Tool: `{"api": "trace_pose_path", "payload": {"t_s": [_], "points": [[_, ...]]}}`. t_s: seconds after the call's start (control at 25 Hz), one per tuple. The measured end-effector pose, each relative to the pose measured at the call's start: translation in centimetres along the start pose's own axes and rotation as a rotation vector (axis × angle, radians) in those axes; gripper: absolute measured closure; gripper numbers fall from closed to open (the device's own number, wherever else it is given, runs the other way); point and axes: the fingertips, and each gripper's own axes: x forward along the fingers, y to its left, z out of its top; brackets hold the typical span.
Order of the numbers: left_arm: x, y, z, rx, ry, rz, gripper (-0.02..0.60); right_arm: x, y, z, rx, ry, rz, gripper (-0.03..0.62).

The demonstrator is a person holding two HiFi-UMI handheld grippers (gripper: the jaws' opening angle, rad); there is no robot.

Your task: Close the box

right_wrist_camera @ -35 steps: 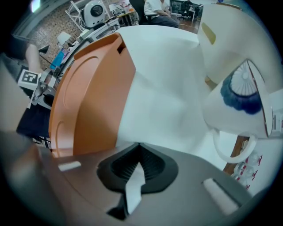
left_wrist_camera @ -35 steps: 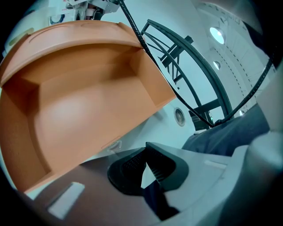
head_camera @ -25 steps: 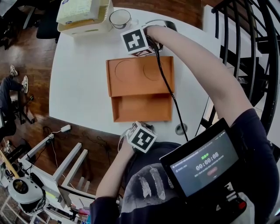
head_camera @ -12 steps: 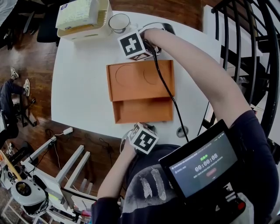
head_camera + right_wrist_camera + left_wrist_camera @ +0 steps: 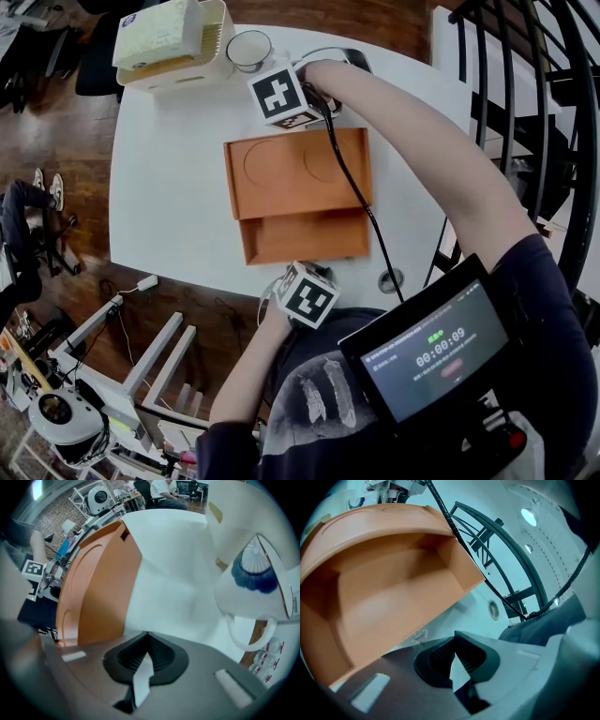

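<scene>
An orange box lies on the white table. Its lid, with two round hollows, covers the far part; the near part of the tray is open. In the left gripper view the open inside fills the left. My left gripper stays at the table's near edge just in front of the box, its jaws shut on nothing. At the box's far edge my right gripper is also shut and empty, with the lid to its left.
A cream basket with a tissue pack and a cup stand at the table's far side. A black cable crosses the lid. A round grommet sits near the front right edge. Stair railing is at the right.
The lid has edged slightly toward the near side, leaving a little less of the tray uncovered. Both grippers have hardly moved.
</scene>
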Motion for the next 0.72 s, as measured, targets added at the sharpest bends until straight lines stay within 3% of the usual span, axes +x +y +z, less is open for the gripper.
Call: {"api": "trace_pose_path", "payload": {"t_s": [0.72], "points": [[-0.7, 0.4, 1.6, 0.027, -0.024, 0.003, 0.566, -0.1, 0.3, 0.0, 0.018, -0.022, -0.018, 0.588]]}}
